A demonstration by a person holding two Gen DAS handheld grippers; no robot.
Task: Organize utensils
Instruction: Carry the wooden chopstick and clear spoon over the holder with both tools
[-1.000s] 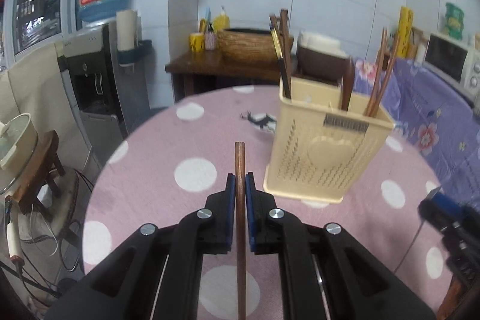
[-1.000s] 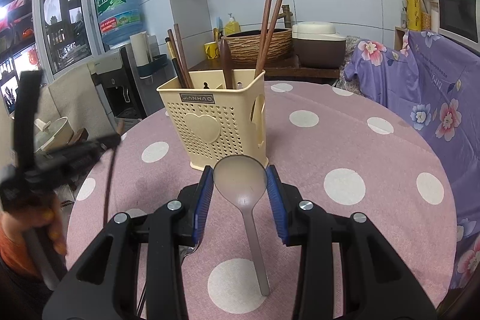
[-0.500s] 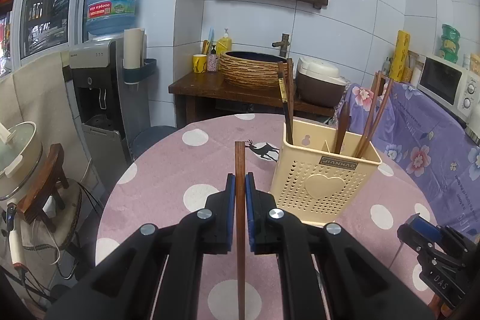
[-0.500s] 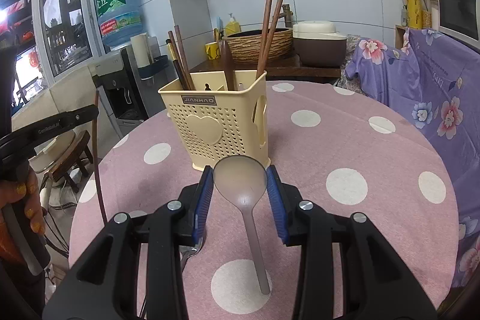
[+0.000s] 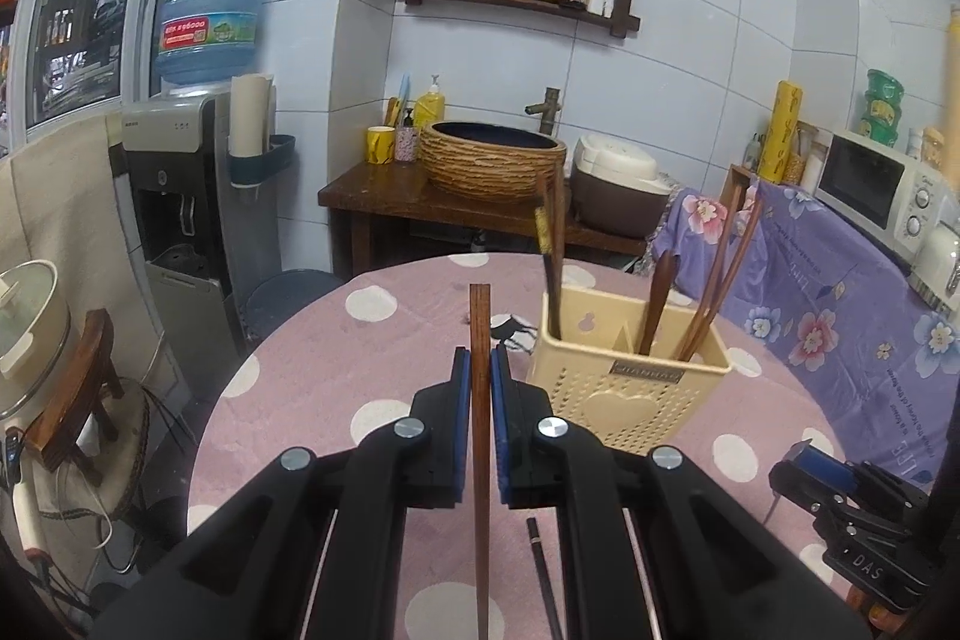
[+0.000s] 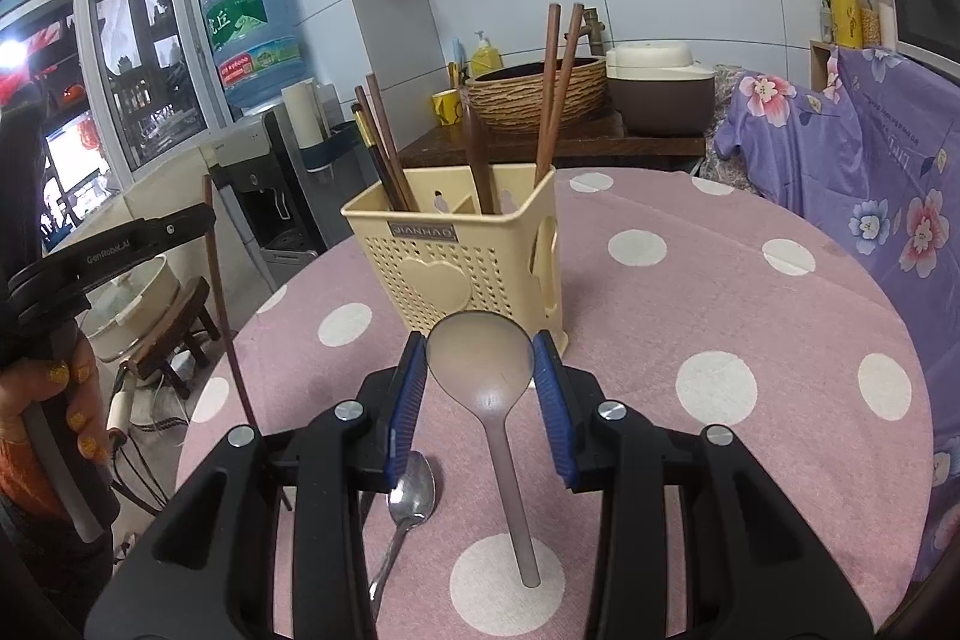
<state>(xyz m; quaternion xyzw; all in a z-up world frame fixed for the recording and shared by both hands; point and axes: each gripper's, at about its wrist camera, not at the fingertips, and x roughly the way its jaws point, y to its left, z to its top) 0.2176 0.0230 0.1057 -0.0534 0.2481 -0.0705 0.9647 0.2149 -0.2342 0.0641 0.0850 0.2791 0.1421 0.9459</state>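
My left gripper (image 5: 479, 361) is shut on a brown wooden chopstick (image 5: 480, 436) that runs upright between the blue pads, held above the table to the left of the cream utensil holder (image 5: 624, 385). In the right wrist view the left gripper (image 6: 207, 223) shows at the left edge with the chopstick (image 6: 225, 316) hanging from it. My right gripper (image 6: 480, 349) is shut on the bowl of a translucent grey ladle spoon (image 6: 480, 361), just in front of the holder (image 6: 462, 259). The holder has chopsticks and a wooden spoon standing in it.
A metal spoon (image 6: 408, 496) lies on the pink polka-dot tablecloth (image 6: 720, 292) under my right gripper's left finger. A dark chopstick (image 5: 543, 574) lies on the cloth below my left gripper. Behind the table stand a water dispenser (image 5: 180, 196), a wooden side table, and a purple floral cover (image 5: 840, 292).
My left gripper has risen with the chopstick, so the holder and table now sit lower and farther in its view. The right gripper and ladle spoon have stayed put.
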